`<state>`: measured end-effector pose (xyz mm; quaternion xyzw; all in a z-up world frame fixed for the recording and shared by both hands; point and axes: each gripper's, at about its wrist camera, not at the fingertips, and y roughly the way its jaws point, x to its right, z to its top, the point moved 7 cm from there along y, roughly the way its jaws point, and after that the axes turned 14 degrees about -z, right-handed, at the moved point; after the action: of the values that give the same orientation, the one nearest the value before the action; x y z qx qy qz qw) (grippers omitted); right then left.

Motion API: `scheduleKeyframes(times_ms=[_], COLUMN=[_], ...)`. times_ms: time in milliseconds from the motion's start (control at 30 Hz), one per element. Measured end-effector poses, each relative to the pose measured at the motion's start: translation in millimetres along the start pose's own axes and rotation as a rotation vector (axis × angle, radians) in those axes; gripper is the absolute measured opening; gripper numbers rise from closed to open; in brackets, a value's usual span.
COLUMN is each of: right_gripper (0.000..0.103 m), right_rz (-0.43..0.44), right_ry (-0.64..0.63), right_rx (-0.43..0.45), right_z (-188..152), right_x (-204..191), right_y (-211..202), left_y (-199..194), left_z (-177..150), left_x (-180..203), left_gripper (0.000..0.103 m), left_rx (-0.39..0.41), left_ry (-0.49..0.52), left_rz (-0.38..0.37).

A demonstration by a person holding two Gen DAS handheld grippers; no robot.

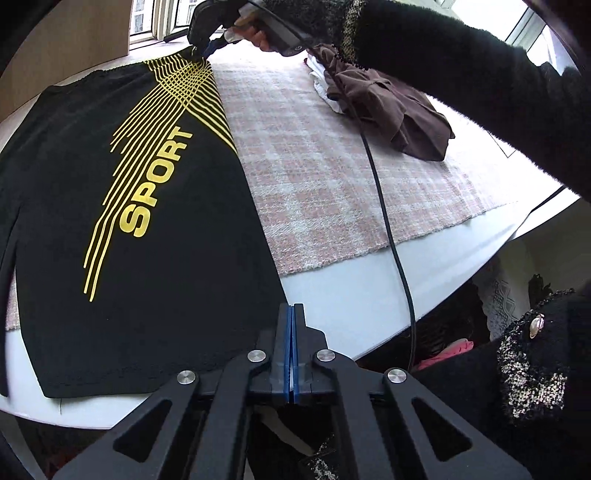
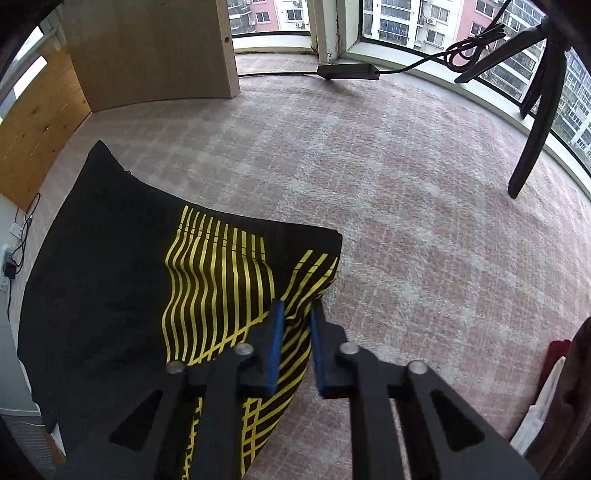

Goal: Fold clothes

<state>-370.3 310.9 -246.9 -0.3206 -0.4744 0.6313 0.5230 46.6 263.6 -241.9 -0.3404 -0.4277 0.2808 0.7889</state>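
Observation:
A black shirt (image 1: 122, 229) with yellow stripes and the word SPORT lies spread on the table, over a pink checked blanket (image 1: 332, 177). My left gripper (image 1: 292, 314) has its blue pads pressed together over the shirt's near right corner; I cannot tell if cloth is between them. My right gripper (image 1: 202, 51) is at the shirt's far right corner. In the right wrist view the shirt (image 2: 207, 288) bunches up between the fingers of the right gripper (image 2: 297, 314), whose blue pads (image 2: 275, 343) stand a little apart around a raised fold of striped cloth.
A pile of brown and white clothes (image 1: 384, 107) lies on the blanket at the far right. A black cable (image 1: 388, 229) hangs across the table from the right gripper. The table's white edge (image 1: 369, 295) is near. A chair leg (image 2: 535, 122) and a window (image 2: 406, 22) stand beyond.

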Motion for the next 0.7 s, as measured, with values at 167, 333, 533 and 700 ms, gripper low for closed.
scheduleKeyframes(times_ms=[167,333,533,700], right_gripper=[0.004,0.012,0.037,0.037], right_rz=[0.019,0.008,-0.031,-0.037], right_ry=[0.021,-0.026,-0.063,-0.058], right_rx=[0.032,0.029,0.048,0.042], right_z=[-1.8,-4.4,0.5,2.6], right_x=[19.8,17.4,4.6,5.0], right_y=[-10.7,-18.7,-20.6,-16.4], left_y=[-9.4,0.2,20.5,31.2], left_z=[6.1,2.6,4.6,4.9], left_x=[8.2,-9.7,-12.0,15.3], left_gripper=[0.000,0.015,0.015,0.000], left_rx=[0.026,-0.016,-0.031,-0.036], left_ry=[-0.012,-0.023,-0.015,0.026], left_rz=[-0.031,0.114,0.109,-0.003])
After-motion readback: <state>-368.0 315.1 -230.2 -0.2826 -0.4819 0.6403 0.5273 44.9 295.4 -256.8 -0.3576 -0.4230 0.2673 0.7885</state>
